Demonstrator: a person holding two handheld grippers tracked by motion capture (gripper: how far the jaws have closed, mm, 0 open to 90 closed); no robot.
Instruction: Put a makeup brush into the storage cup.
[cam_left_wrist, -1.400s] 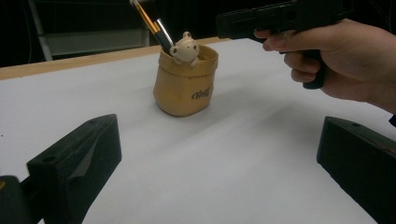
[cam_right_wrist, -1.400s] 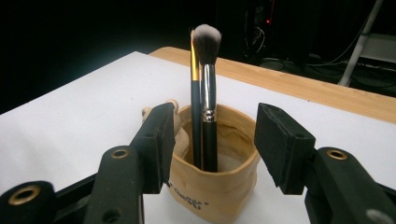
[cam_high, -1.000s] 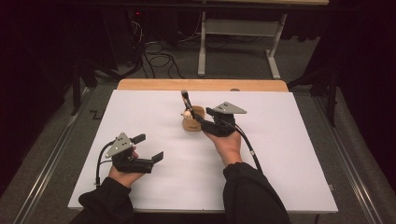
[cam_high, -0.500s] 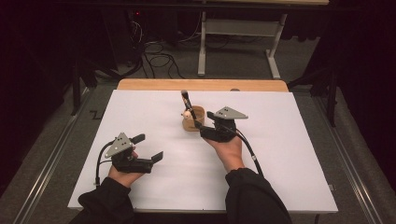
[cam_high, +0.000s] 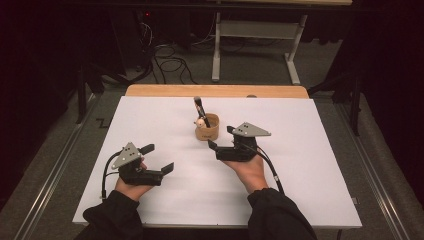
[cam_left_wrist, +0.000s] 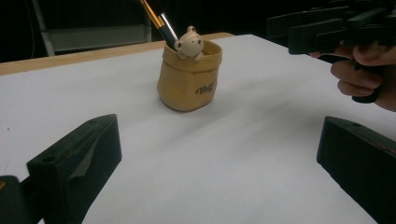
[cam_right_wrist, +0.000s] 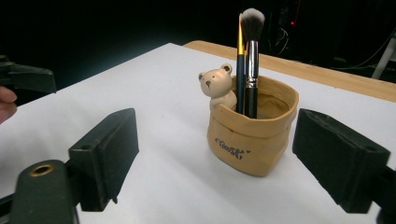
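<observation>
Tan bag-shaped holder (cam_high: 207, 127) stands upright on white table sheet (cam_high: 165, 115), bear figure (cam_right_wrist: 217, 85) on its rim, two brushes (cam_right_wrist: 248, 60) upright inside

Right gripper (cam_high: 221, 137) just beside holder on its right, near side; jaws have just been opening, now spread wide, nothing between them; holder free ahead of its pads, not touched

Left gripper (cam_high: 159, 157) well apart from holder, toward near left; jaws wide, empty, resting in hand on sheet

Wooden table edge (cam_high: 215, 91) beyond holder
</observation>
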